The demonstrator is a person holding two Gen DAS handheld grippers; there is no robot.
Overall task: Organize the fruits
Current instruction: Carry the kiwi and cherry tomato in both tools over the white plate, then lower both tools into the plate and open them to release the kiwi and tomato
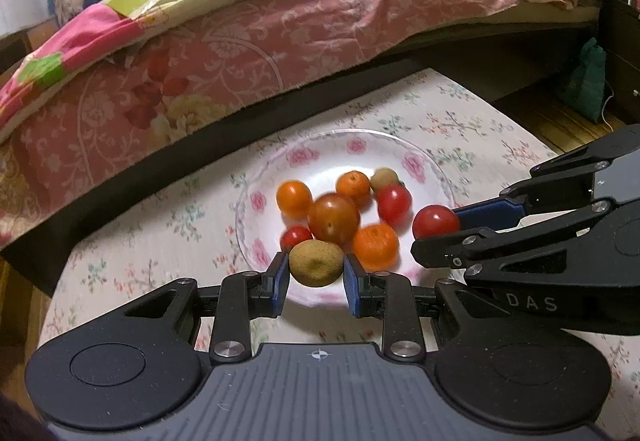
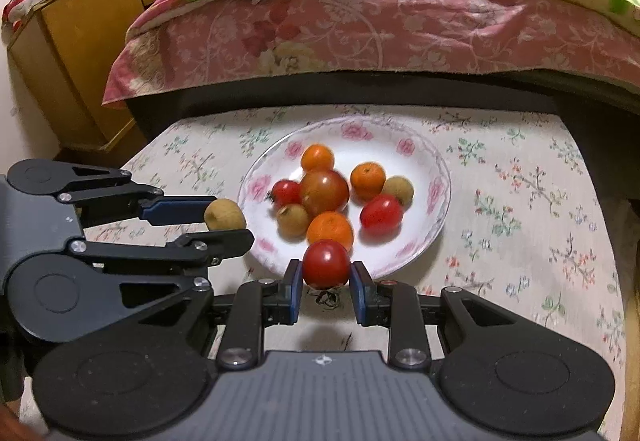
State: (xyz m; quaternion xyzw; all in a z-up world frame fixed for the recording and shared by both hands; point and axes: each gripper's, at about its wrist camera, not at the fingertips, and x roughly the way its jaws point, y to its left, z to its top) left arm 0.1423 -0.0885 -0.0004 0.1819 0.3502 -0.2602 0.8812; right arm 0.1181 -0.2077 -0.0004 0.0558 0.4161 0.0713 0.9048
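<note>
Currently my left gripper [image 1: 316, 267] clamps a light, firm-skinned small brown round fruit [image 1: 316, 263] across its middle and my right gripper [image 2: 326, 275] a smooth, crushable red cherry tomato [image 2: 326, 263], both above the near rim of the white floral-rimmed plate [image 2: 434, 197].

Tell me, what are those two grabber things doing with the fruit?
A person is sorting fruit with a hand-held gripper in each hand. The left hand-held gripper is shut on a small brown fruit, and the right hand-held gripper is shut on a red tomato. Both hang just over the near edge of the flowered plate, which sits on a flowered cloth and holds more tomatoes, little oranges and brown fruits.
</note>
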